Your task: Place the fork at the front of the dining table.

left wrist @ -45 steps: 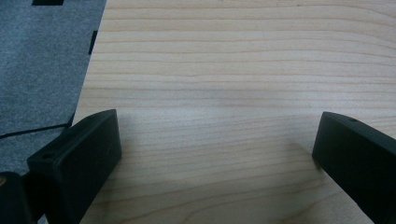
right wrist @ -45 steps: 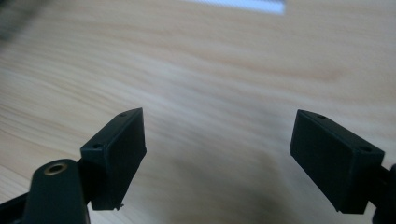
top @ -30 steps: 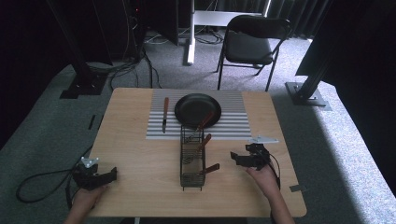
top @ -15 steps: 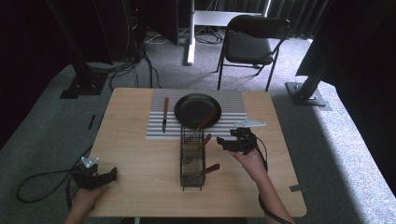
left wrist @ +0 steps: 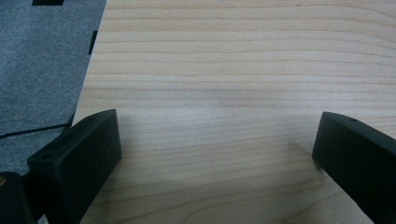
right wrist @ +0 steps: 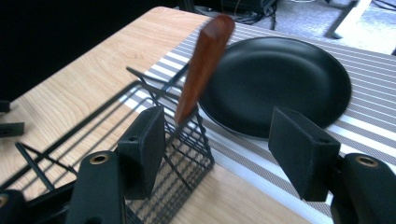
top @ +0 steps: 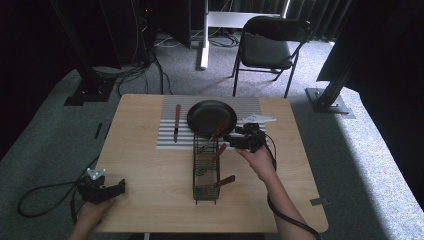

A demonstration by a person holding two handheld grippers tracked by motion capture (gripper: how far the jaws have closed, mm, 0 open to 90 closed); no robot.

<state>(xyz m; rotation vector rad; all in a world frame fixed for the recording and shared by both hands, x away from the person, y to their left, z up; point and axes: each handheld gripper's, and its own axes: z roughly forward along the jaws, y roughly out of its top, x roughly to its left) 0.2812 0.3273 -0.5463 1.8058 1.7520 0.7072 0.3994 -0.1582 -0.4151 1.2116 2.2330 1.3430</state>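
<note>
- Right gripper view: wooden handle (right wrist: 204,65) upright in wire basket (right wrist: 154,154), left of frame centre, just beyond right gripper (right wrist: 224,154); jaws apart, just closing, gripping nothing.
- Centre handle between jaws, then close squarely.
- Left gripper (left wrist: 210,154) jaws open over bare bench (left wrist: 233,70).

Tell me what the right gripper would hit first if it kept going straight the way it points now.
Most likely the brown wooden handle sticking up from the wire basket, just ahead of the right gripper near one jaw. Its jaws have just been closing, with nothing between them. Past the handle lies the black plate; depth is unclear.
</note>
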